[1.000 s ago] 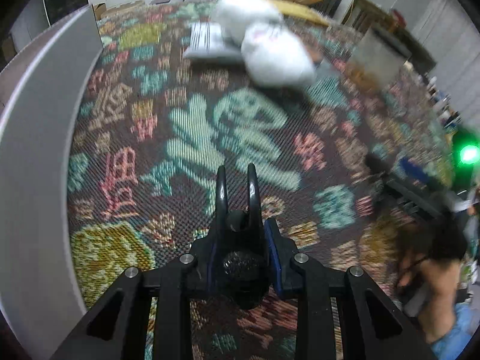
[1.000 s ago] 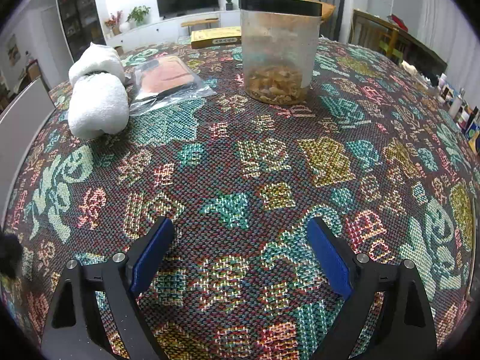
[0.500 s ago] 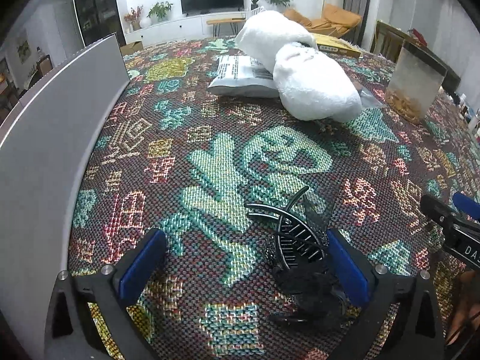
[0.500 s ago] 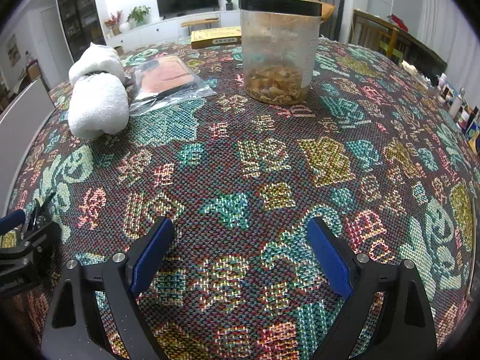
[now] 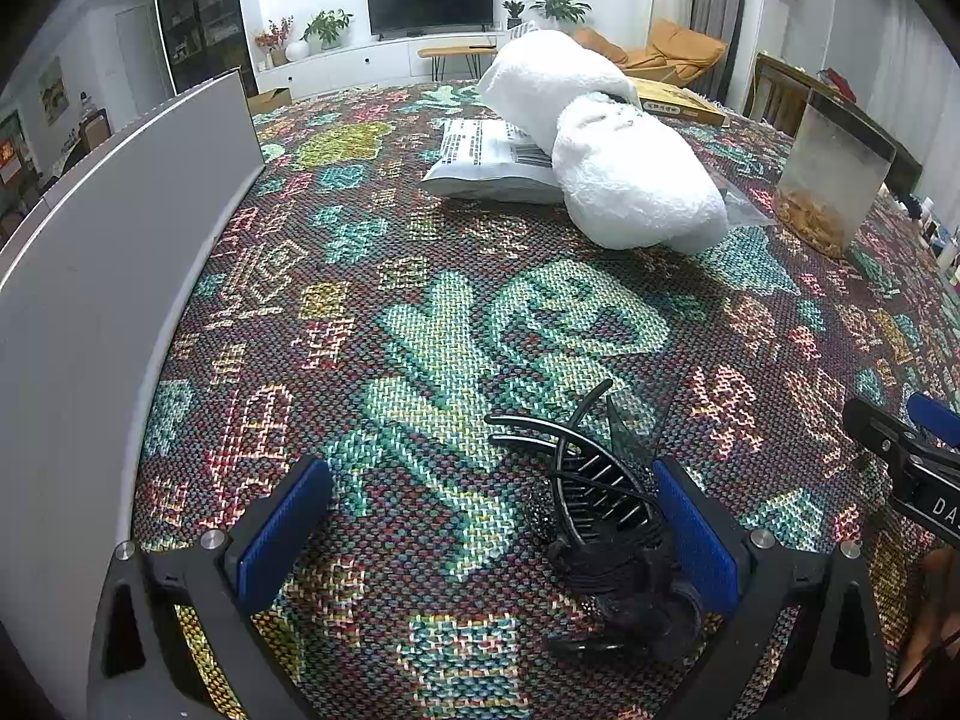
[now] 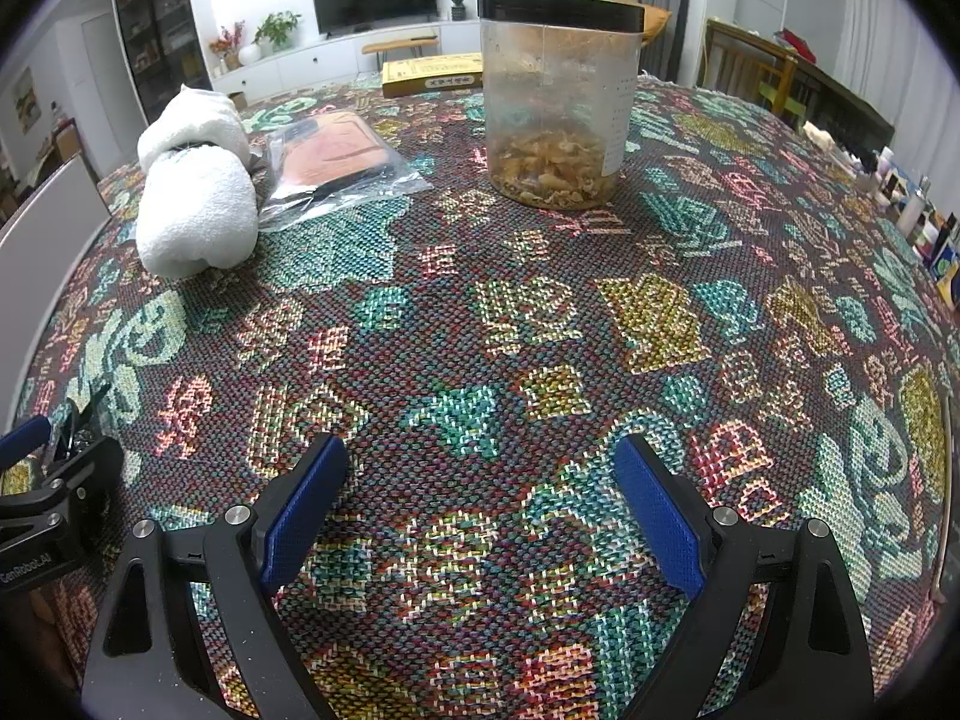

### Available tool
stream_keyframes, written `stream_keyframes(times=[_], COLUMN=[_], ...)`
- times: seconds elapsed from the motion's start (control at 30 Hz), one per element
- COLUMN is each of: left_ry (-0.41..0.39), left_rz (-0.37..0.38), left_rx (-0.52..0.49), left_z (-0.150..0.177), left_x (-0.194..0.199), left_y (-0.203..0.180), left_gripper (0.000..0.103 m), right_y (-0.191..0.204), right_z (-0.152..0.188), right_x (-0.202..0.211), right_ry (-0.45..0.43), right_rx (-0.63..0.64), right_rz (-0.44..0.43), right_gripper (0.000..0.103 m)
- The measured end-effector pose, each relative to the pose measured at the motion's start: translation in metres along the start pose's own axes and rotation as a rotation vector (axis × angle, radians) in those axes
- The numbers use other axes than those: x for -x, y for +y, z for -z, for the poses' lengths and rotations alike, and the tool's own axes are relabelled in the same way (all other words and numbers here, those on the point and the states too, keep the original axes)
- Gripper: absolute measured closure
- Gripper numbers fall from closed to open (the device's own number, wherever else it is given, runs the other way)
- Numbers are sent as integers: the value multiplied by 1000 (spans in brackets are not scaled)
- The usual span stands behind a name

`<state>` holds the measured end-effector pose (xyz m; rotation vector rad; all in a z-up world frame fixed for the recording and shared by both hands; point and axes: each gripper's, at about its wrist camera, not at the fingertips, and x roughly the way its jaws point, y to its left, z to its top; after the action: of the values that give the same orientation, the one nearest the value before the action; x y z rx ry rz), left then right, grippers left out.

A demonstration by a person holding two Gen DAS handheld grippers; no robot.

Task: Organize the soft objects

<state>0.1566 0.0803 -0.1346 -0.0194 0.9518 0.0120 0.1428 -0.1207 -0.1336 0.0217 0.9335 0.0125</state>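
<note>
My left gripper (image 5: 486,474) stands wide open over the patterned tablecloth (image 5: 420,324). A black hair claw clip (image 5: 600,516) with dark fabric lies on the cloth between its fingers, close against the right blue pad (image 5: 690,528). Two white rolled towels (image 5: 636,192) lie further back, one resting on a grey packet (image 5: 486,162). My right gripper (image 6: 480,462) is open, with only cloth between its fingers. In the right wrist view the towels (image 6: 192,216) sit at the far left, and the left gripper's body (image 6: 42,498) shows at the left edge.
A clear jar with a black lid (image 6: 558,102) holds brownish pieces at the back. A clear bag with an orange item (image 6: 336,162) lies next to the towels. A yellow box (image 6: 432,75) lies behind. A grey upright panel (image 5: 90,300) borders the table's left side.
My left gripper went from shut on the black clip to wide open, and the clip now lies on the cloth. Its view tilted up. The right gripper has not moved.
</note>
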Motion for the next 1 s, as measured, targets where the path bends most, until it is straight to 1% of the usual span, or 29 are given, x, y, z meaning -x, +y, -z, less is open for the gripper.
stream_keyframes(times=[0.3, 0.43, 0.53, 0.6, 0.8, 0.87, 0.9, 0.97, 1.0], left_ry=[11, 13, 5, 2, 1, 1, 1, 0, 0], left_rz=[-2, -22, -23, -35, -35, -34, -34, -35, -35], left_rx=[6, 25, 48, 40, 42, 42, 42, 41, 41], left_z=[-1, -1, 1, 1, 1, 1, 1, 1, 1], left_x=[-1, 1, 2, 2, 2, 2, 2, 2, 2], left_y=[3, 14, 24, 21, 20, 20, 20, 20, 20], left_gripper=[0, 0, 0, 0, 0, 0, 0, 0, 0], right_y=[0, 0, 0, 0, 0, -1, 0, 6, 11], right_z=[0, 0, 0, 0, 0, -6, -15, -38, -48], right_x=[0, 0, 0, 0, 0, -2, 0, 15, 21], right_ry=[0, 0, 0, 0, -1, 23, 26, -54, -88], right_rx=[0, 0, 0, 1, 6, 26, 32, 23, 27], right_rz=[0, 0, 0, 1, -4, -22, -53, -164, -195], right_gripper=[10, 10, 10, 10, 10, 10, 10, 11, 11])
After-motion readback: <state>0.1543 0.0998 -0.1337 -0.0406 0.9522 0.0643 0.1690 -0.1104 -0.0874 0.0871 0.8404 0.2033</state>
